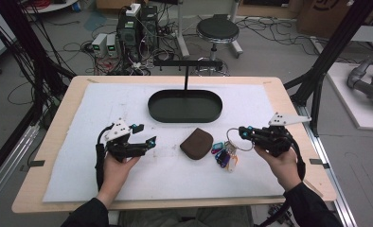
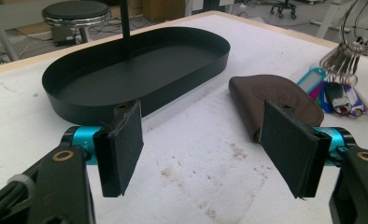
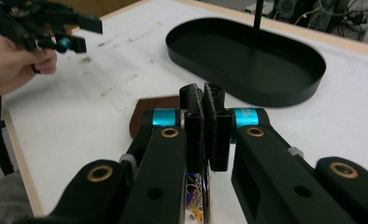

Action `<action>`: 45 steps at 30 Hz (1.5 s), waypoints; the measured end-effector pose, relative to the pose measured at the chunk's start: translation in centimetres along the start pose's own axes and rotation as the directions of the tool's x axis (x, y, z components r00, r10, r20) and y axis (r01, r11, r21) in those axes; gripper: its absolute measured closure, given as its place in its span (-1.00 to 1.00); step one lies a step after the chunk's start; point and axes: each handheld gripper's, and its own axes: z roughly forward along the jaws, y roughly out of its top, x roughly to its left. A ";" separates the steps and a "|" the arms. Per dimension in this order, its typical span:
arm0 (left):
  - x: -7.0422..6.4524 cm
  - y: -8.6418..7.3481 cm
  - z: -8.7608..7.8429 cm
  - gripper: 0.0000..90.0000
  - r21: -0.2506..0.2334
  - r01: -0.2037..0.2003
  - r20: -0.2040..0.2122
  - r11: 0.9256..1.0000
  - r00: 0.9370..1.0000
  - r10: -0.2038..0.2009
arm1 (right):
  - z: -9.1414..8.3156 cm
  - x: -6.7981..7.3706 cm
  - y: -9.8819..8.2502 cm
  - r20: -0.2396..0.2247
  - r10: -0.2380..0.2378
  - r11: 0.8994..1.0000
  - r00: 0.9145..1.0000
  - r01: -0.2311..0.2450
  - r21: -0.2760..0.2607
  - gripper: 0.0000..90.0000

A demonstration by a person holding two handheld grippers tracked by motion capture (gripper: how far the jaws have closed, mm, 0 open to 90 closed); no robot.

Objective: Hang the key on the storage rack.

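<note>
The right gripper (image 1: pixel 242 132) has its jaws pressed tight together on the thin metal key ring (image 1: pixel 235 139), and in the right gripper view the ring's wire runs down between the closed pads (image 3: pixel 194 100). The bunch of keys (image 1: pixel 224 156) with its coloured tags hangs from that ring, low over the white mat (image 1: pixel 80 175) and just right of the brown leather pouch (image 1: pixel 197 143); whether the lowest tags touch the mat I cannot tell. The black oval tray (image 1: pixel 184 106) with its T-shaped stand (image 1: pixel 186 63) lies farther off and to the left of these fingers, its long axis running left to right across the table, so the keys would, I judge, have to travel away and leftward to reach it. The left gripper (image 1: pixel 145 135) hovers with jaws wide apart and nothing between them, pointing toward the pouch and tray. The right hand is clearly the nearer to the keys.
</note>
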 end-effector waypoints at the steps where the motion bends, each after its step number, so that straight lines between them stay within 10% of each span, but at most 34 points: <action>1: 0.0 0.0 0.0 -0.33 0.000 0.000 0.000 1.000 1.000 0.000 | 0.0 0.0 0.0 0.000 0.000 1.000 1.000 0.000 0.000 0.95; 20: 0.0 0.1 0.0 -0.33 -0.005 -0.002 0.010 1.000 1.000 0.002 | 0.7 -1.7 7.5 0.005 -0.129 0.990 0.992 0.129 -0.048 0.95; 45: -0.2 0.5 -0.1 -0.33 -0.021 -0.005 0.022 1.000 1.000 0.005 | 6.1 -4.9 13.4 0.021 -0.143 0.988 0.989 0.144 -0.057 0.95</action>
